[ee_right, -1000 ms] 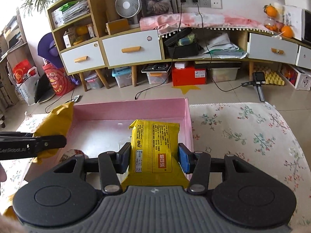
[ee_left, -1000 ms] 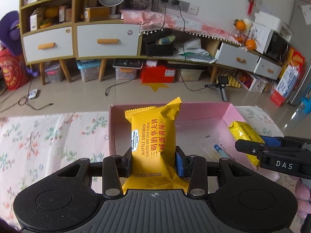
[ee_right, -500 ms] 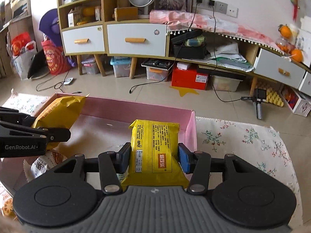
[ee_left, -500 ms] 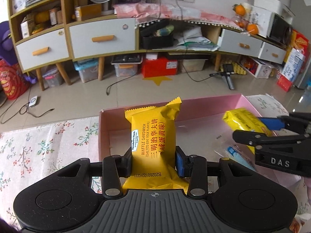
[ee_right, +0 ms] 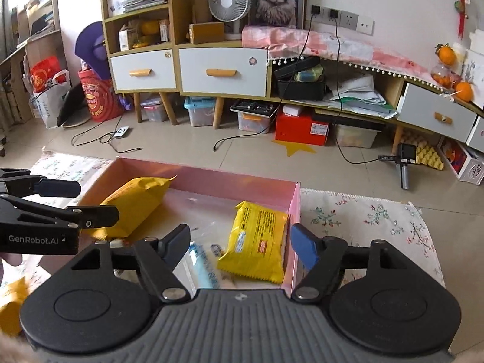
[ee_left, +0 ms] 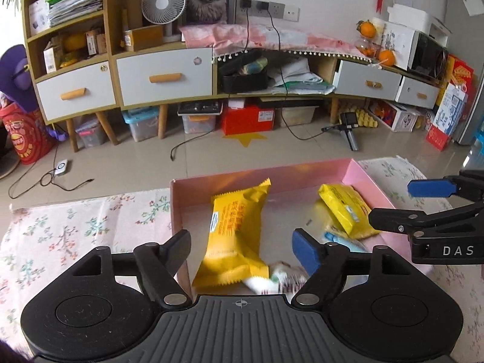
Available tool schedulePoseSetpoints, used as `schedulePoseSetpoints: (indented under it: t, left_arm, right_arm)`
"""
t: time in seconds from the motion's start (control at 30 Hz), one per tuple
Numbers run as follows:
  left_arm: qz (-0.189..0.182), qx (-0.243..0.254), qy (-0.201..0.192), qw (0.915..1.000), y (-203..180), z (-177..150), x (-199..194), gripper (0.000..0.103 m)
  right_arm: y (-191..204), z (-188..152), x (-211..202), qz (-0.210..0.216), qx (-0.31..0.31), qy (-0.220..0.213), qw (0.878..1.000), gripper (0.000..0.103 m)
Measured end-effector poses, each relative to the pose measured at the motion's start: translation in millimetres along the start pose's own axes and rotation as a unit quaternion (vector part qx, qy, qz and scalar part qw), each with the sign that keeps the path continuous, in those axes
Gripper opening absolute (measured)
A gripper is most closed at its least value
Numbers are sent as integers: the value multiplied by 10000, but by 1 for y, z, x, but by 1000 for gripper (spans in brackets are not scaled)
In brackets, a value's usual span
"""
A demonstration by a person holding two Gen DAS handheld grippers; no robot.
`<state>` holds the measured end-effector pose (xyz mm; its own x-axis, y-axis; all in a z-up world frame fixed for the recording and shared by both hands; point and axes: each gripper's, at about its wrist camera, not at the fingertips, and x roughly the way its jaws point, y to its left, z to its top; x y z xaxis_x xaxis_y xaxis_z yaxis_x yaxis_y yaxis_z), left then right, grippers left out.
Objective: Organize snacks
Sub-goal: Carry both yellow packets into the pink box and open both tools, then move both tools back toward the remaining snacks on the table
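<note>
An orange-yellow waffle sandwich packet [ee_left: 234, 236] lies in the pink box [ee_left: 260, 173], between the fingers of my open left gripper [ee_left: 240, 249]. A bright yellow snack packet [ee_right: 257, 239] lies at the box's right side [ee_right: 295, 211], just ahead of my open right gripper [ee_right: 240, 242]. Both packets show in both views: the waffle packet [ee_right: 136, 204] at the box's left, the yellow packet [ee_left: 346, 211] at its right. The right gripper [ee_left: 423, 205] shows in the left wrist view, and the left gripper [ee_right: 63, 202] in the right wrist view.
A blue-and-white sachet [ee_right: 205, 267] and a white wrapper [ee_left: 278, 276] lie in the box near its front. The box sits on a floral cloth [ee_left: 75, 233]. Another orange packet [ee_right: 12, 304] lies on the cloth at lower left. Cabinets and floor clutter stand beyond.
Both grippers have opened and let go of their packets, which now lie in the pink box. Both grippers have pulled back a little.
</note>
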<state>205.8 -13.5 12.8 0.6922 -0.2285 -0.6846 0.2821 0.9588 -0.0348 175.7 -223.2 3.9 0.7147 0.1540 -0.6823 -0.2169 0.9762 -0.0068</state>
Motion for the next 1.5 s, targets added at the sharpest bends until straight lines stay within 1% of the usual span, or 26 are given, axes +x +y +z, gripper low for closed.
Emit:
schedulePoseSetpoints:
  t: [0.07,0.13,0.2,0.37,0.43,0.57,0.63,0.77,0.87,1.03,1.13,1.2,1.33,1.37,1.5]
  left_arm:
    - [38,53,14,10000,-3,-3,-10,77]
    - [52,50,6,10000,-6,-6,-21,81]
    - [75,-12,8,10000,-7,-12,-31,83]
    - [64,-179,62,9998,-8,-28,-55,85]
    - [60,-206,84,9997,-10,-35,-64,88]
    - [-1,-223,106,9997,-13,-49,-81,90]
    - [-15,-210,98,9997,-15,-57,-89,93]
    - [-76,-272,134,9995,-15,-72,-102,94]
    - [-56,-270,137,9995,-17,-85,-110,97]
    - [-58,-288,46,9996,-17,-111,-114,99]
    - [-232,-425,44,9988,-16,-131,-112,99]
    - [-347,-290,181,9988,-20,-136,-110,99]
    - [-506,-86,23,9987,-22,-142,-118,99]
    - [-575,-50,8,9983,-22,-144,-119,99]
    - [-782,246,-2,9966,-25,-153,-116,99]
  right_arm:
    - [2,-2,-7,-7,-54,-3,10000,73]
    - [4,-5,-15,28,-52,-11,10000,76]
    - [6,-8,-23,60,-24,-12,10000,79]
    - [8,-15,-46,125,2,-30,9999,81]
    - [10,-19,-55,164,23,-56,9998,82]
    - [13,-27,-70,254,58,-107,9996,87]
    - [15,-32,-75,298,29,-87,9995,88]
    - [19,-43,-85,374,27,-64,9993,93]
    - [19,-51,-90,468,73,-55,9989,95]
    - [22,-69,-96,553,35,19,9985,98]
    - [22,-82,-99,620,57,11,9981,100]
    - [21,-88,-101,644,36,3,9979,100]
    - [21,-98,-111,675,-215,-30,9975,101]
    - [22,-101,-114,718,-301,-63,9969,103]
    - [22,-108,-114,892,-572,-18,9944,103]
